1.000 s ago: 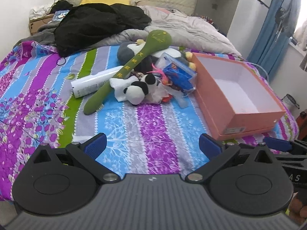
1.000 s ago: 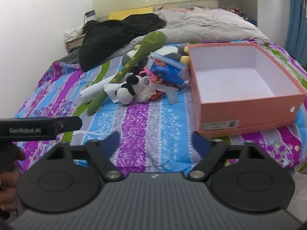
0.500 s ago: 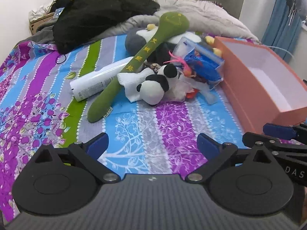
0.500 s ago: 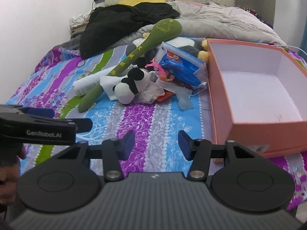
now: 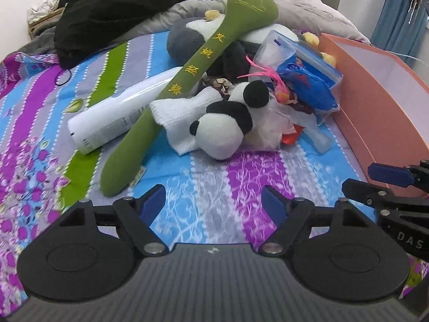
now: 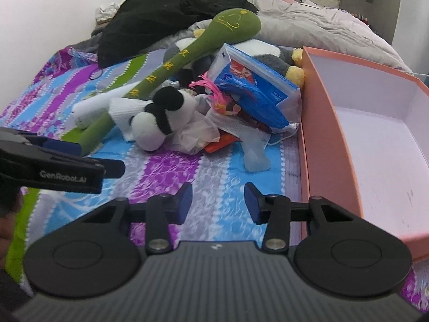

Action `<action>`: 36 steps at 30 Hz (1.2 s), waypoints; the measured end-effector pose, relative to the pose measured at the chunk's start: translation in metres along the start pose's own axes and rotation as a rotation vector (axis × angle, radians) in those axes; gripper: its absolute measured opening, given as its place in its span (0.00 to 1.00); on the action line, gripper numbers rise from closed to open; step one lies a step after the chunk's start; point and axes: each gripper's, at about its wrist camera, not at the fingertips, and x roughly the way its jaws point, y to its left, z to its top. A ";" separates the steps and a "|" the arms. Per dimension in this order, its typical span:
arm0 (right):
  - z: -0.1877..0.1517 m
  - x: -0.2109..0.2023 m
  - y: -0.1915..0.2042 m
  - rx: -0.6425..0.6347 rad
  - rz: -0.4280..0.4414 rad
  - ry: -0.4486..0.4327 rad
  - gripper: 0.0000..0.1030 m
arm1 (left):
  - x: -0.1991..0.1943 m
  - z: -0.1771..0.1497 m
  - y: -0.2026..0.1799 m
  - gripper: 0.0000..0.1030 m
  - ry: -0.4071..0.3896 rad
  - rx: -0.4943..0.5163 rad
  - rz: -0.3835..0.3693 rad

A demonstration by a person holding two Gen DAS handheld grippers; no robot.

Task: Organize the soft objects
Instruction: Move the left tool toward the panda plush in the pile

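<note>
On the striped bedspread lie one small black-and-white panda plush (image 5: 228, 126) at the centre, one long green stuffed mallet with yellow embroidered characters (image 5: 187, 80) running toward eleven o'clock, and one white plastic bottle (image 5: 120, 112) at nine o'clock. One larger grey-and-white plush (image 5: 185, 40) sits at twelve o'clock (mostly buried), one clear zip bag with blue contents (image 5: 303, 77) at two o'clock, one open salmon-pink cardboard box (image 5: 380, 107) at three o'clock.

Bed (image 5: 209, 187) with striped floral sheet. Directly on it: green plush club (image 5: 171, 91), white tube (image 5: 118, 115), panda plush (image 5: 225, 131), open pink box (image 6: 321, 145), black garment (image 5: 128, 8).
</note>
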 end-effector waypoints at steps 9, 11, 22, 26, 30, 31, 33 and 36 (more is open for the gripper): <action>0.019 0.048 -0.005 -0.033 -0.064 -0.018 0.43 | 0.040 0.023 0.007 0.74 -0.010 -0.031 -0.033; 0.022 0.057 -0.007 -0.047 -0.088 -0.020 0.42 | 0.046 0.026 0.008 0.73 -0.017 -0.039 -0.036; 0.019 0.096 -0.011 -0.154 -0.209 0.005 0.34 | 0.073 0.035 0.013 0.64 -0.026 -0.079 -0.070; 0.018 0.096 -0.011 -0.182 -0.217 -0.001 0.25 | 0.071 0.035 0.009 0.52 -0.036 -0.077 -0.096; 0.018 0.088 -0.009 -0.184 -0.206 -0.012 0.23 | 0.064 0.033 0.007 0.49 -0.057 -0.081 -0.086; 0.017 0.084 -0.009 -0.182 -0.201 -0.015 0.23 | 0.061 0.032 0.008 0.49 -0.060 -0.084 -0.085; 0.016 0.079 -0.005 -0.185 -0.194 -0.020 0.22 | 0.055 0.030 0.007 0.48 -0.067 -0.084 -0.083; 0.013 0.070 -0.001 -0.180 -0.170 -0.022 0.22 | 0.044 0.023 0.007 0.47 -0.075 -0.102 -0.082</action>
